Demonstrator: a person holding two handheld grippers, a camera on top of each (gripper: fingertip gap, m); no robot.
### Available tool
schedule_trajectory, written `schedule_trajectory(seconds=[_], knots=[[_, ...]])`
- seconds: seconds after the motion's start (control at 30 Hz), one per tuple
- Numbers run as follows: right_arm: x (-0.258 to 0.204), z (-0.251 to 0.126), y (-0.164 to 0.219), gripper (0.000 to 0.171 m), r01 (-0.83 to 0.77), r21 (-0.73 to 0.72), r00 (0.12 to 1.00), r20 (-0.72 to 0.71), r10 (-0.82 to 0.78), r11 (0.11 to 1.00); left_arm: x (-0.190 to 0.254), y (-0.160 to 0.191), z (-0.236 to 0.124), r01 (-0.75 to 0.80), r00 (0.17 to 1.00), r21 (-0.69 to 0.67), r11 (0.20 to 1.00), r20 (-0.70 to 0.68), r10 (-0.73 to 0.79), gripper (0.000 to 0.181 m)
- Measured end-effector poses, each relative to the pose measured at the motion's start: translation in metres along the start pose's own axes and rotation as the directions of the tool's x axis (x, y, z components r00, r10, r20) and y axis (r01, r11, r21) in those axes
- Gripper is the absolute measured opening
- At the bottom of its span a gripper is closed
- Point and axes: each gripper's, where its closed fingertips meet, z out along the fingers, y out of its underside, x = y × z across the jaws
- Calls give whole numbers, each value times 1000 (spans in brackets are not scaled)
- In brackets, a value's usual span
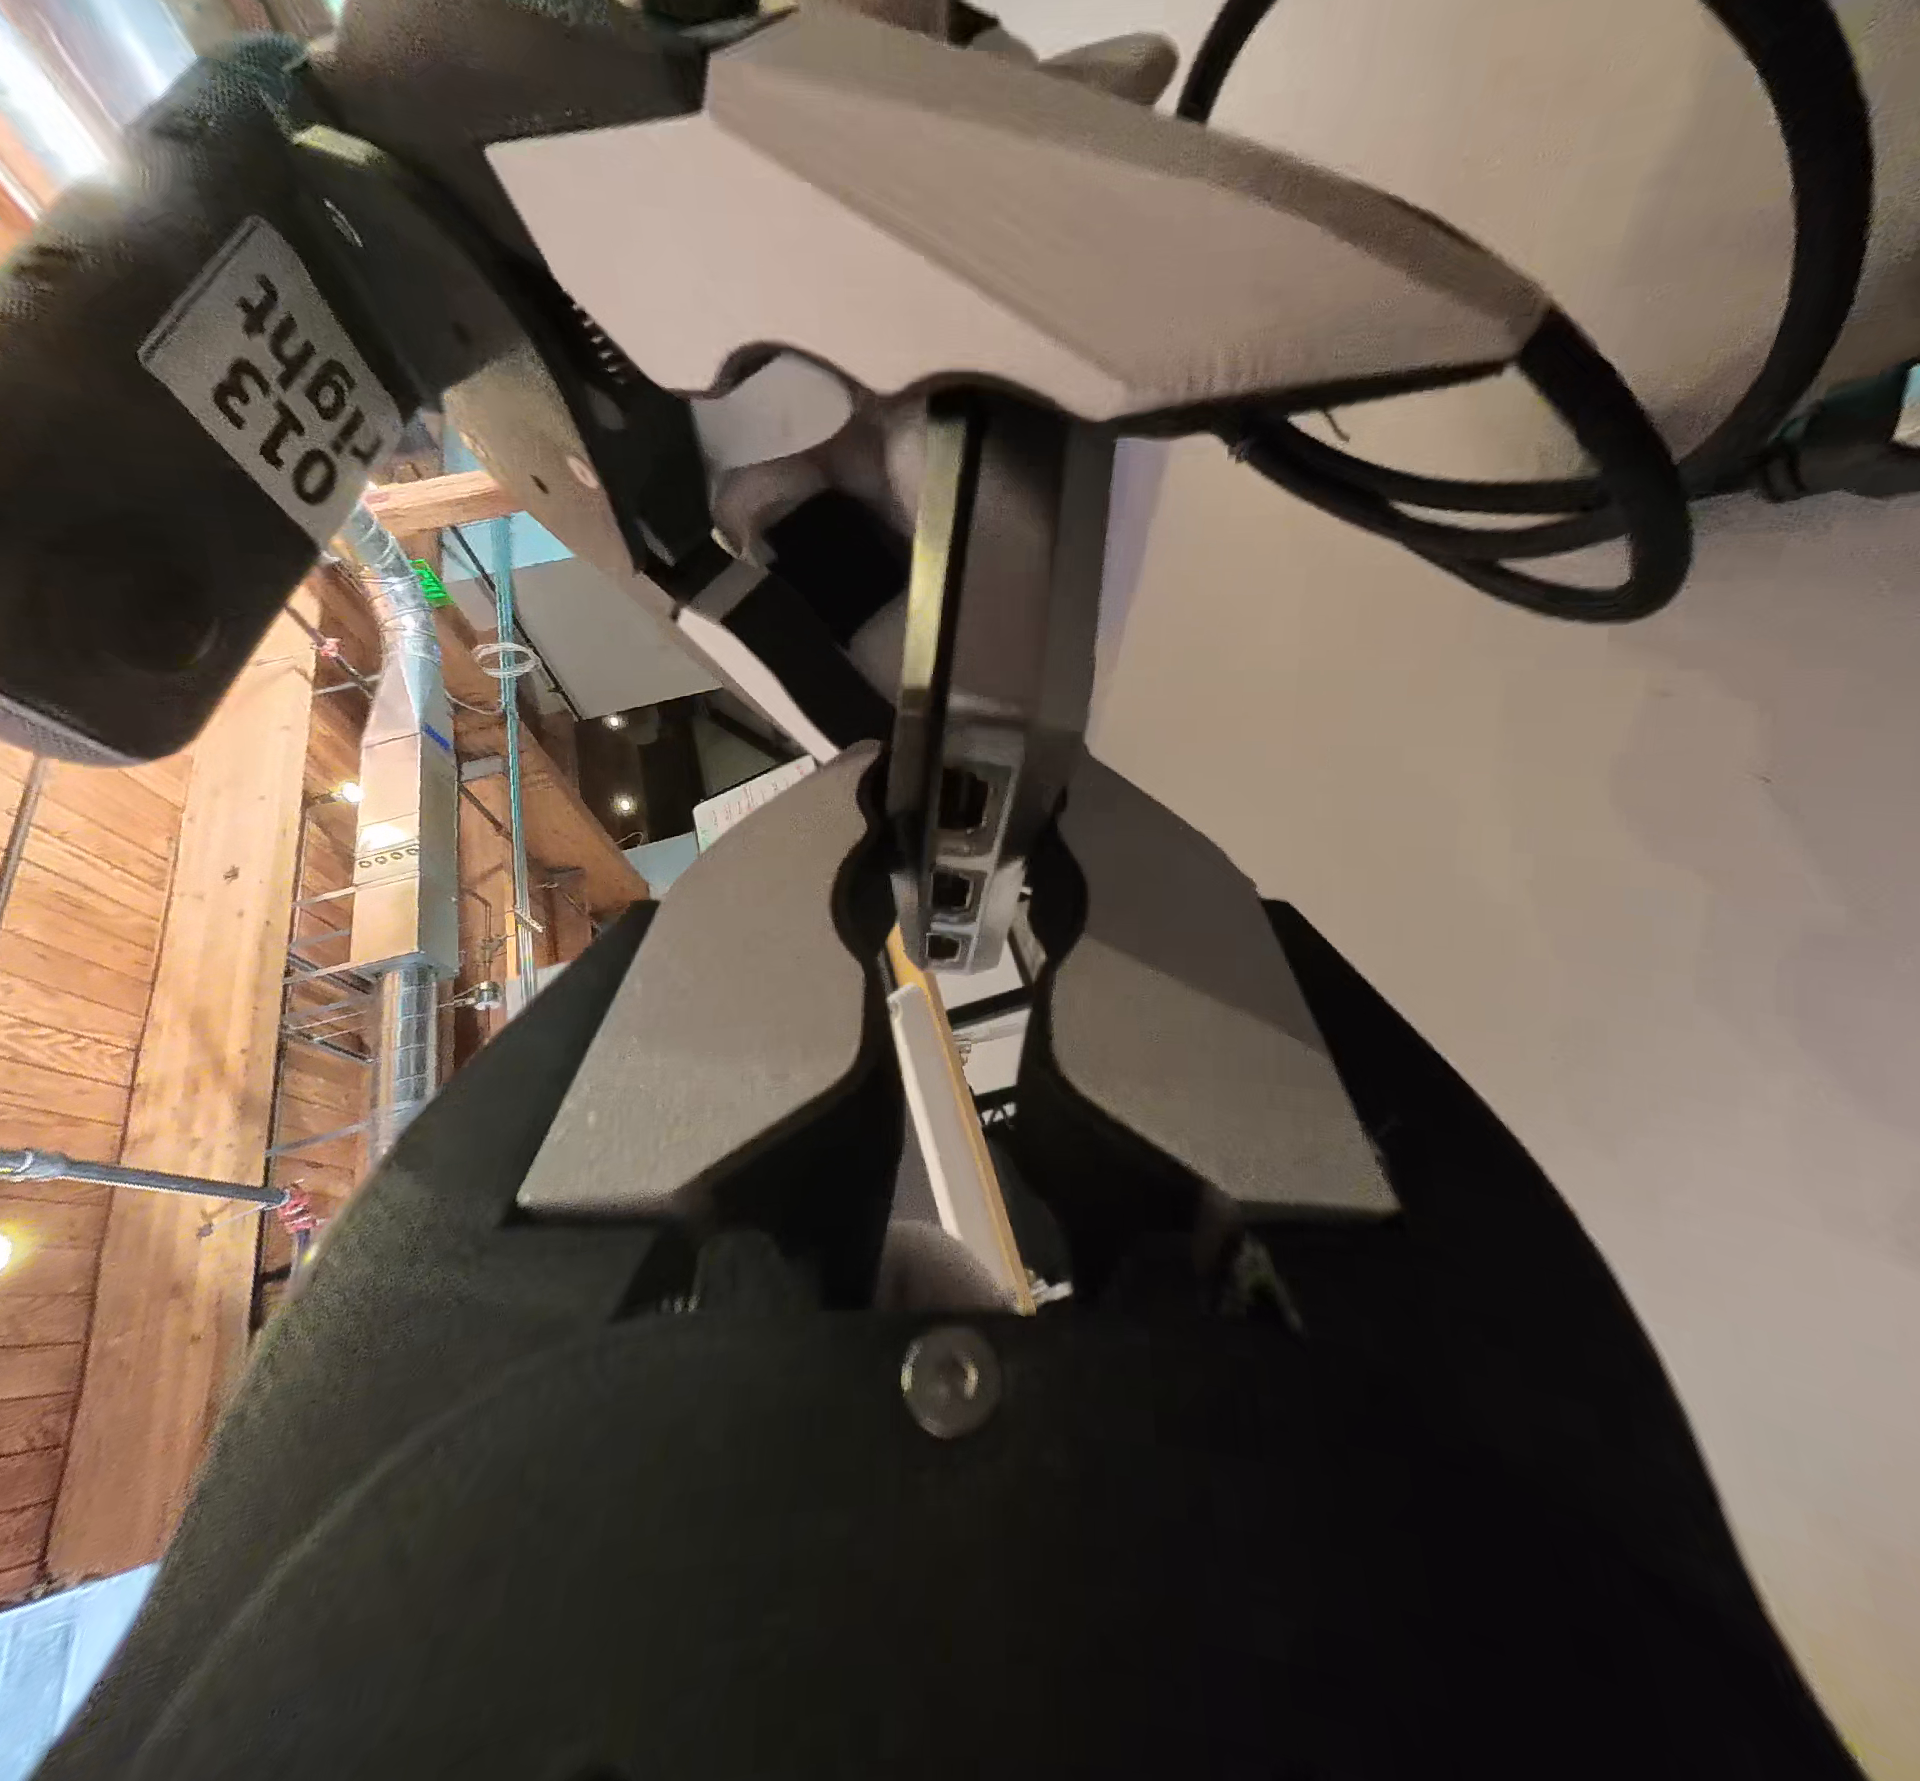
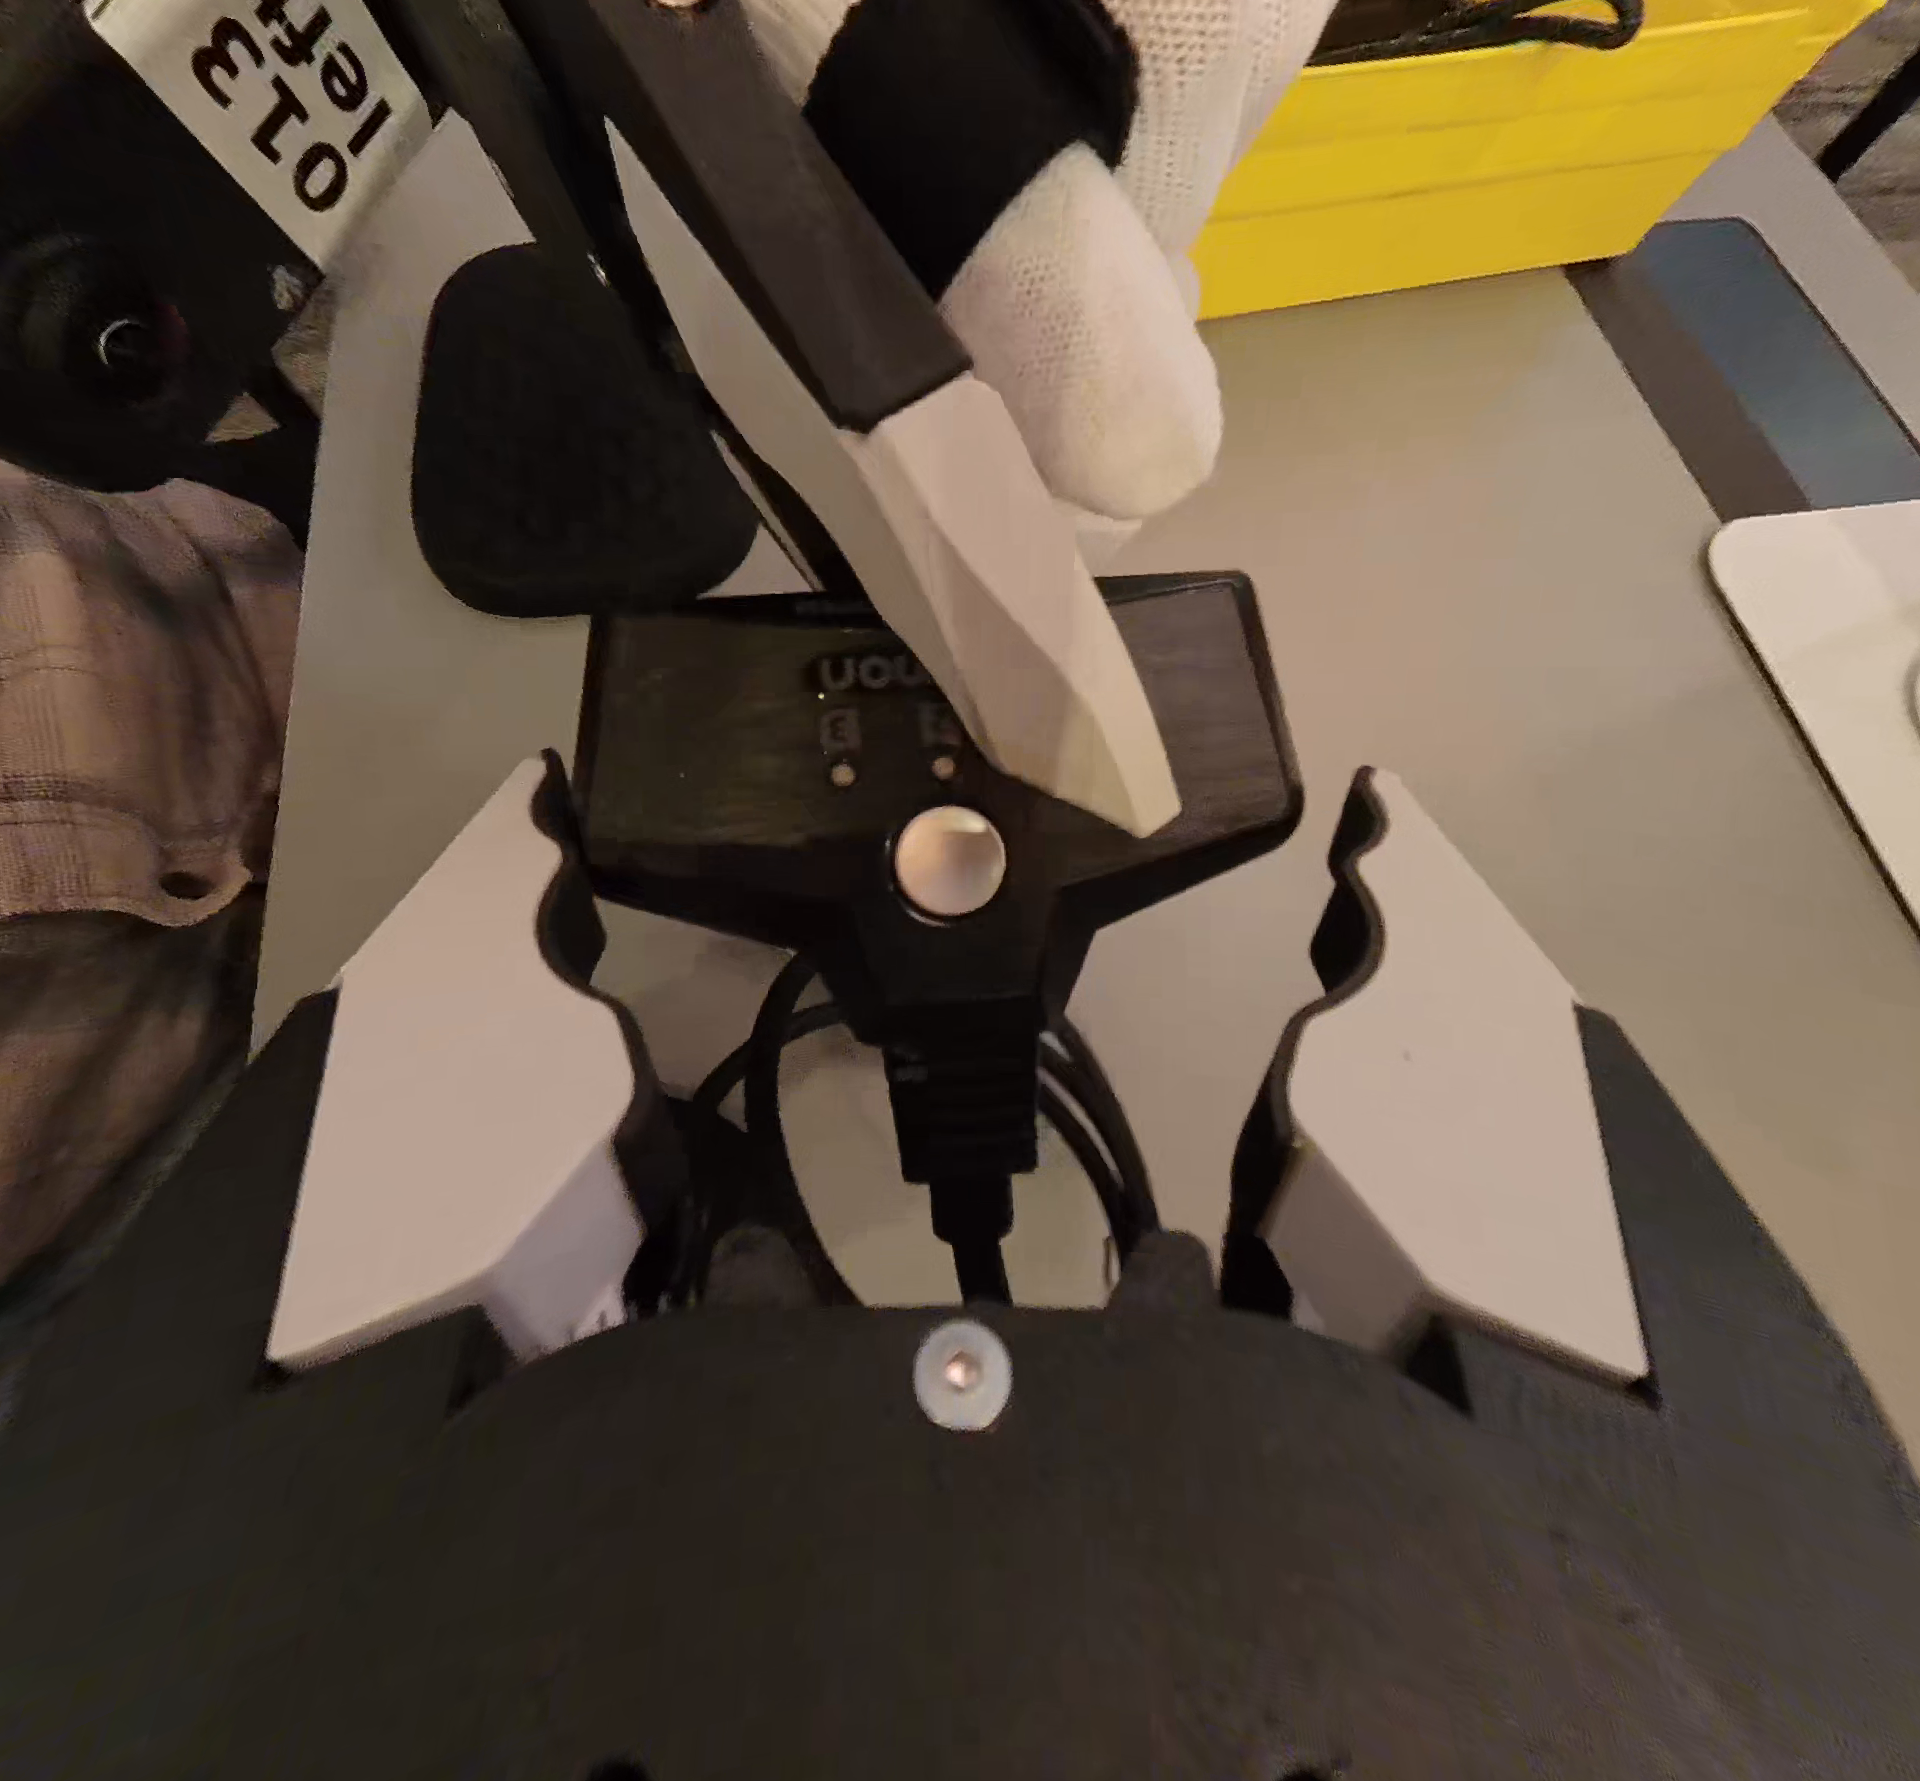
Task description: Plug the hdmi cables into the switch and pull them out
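1. Left wrist view: switch [image 1: 961, 858] sits edge-on between the left gripper [image 1: 961, 890] fingers, which are clamped on the box; three ports face the camera. Right gripper [image 1: 1039, 277] is just beyond; black cable loops [image 1: 1558, 526] lie far right on the pale table [image 1: 1455, 1004].
2. Right wrist view: switch [image 2: 935, 755] is near centre, its pigtail lead [image 2: 971, 1139] running toward the camera. Right gripper [image 2: 956, 910] jaws stand wide apart, holding nothing. Gloved hand [image 2: 1091, 173] carries the left gripper. Yellow bin [image 2: 1507, 131] far right.
3. Handling, judged: switch is light, rigid, smooth-topped; grip its flat faces. Cables are stiff-braided; grip the plug body.
4. Writing: printed tags on both grippers and markings on the switch top; not transcribed.
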Motion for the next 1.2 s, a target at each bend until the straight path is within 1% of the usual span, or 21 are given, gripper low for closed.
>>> schedule_trajectory(seconds=[0.07,0.1,0.2,0.3,0.43,0.5,0.63,0.8,0.87,0.9,0.93,0.97,1.0,1.03,1.1,1.2], knots=[[-6,3,3,131,0,-14,999,40,0,1000,2,-1,0,-27,1000,-11,1000,-8,27,22],[-9,5,6,131,-2,-35,999,51,4,999,4,-2,-1,-26,999,-8,1000,-20,26,22],[-12,7,12,139,9,-106,999,44,-4,994,6,-5,-1,-60,997,-23,998,-42,59,22],[-17,11,14,149,48,-145,998,47,-42,988,8,-13,0,-95,992,-1,995,-77,95,22],[-20,14,24,150,65,-211,997,55,-55,975,14,-15,3,-90,989,7,996,-120,90,22],[-20,16,25,150,76,-195,996,69,-64,978,16,-14,3,-90,986,-3,996,-142,88,22],[-23,19,23,149,34,-137,991,132,-16,990,22,-10,4,-42,980,-20,999,-197,37,22],[-21,15,10,149,8,-43,989,146,-2,999,12,-6,3,27,986,-35,999,-166,-32,22],[-21,10,2,149,-23,22,987,158,19,1000,7,-5,3,71,987,-34,997,-143,-75,22],[-21,8,1,148,-27,34,986,163,21,999,8,-4,4,84,985,-42,996,-149,-89,22],[-20,6,0,142,-22,48,988,157,14,999,7,-1,4,78,988,-52,996,-132,-84,22],[-18,4,0,137,-24,58,989,150,15,998,7,1,4,104,987,-58,993,-121,-110,22],[-18,1,0,134,-36,60,988,154,26,998,6,1,4,147,981,-58,987,-118,-153,22],[-17,-2,0,132,-39,62,988,152,29,997,4,2,4,157,981,-57,986,-106,-163,22],[-17,-2,1,132,-23,37,990,138,18,999,5,2,4,123,985,-64,990,-116,-130,22],[-20,-1,6,132,-21,-11,989,145,22,1000,7,-2,4,123,984,-35,992,-125,-126,22]])
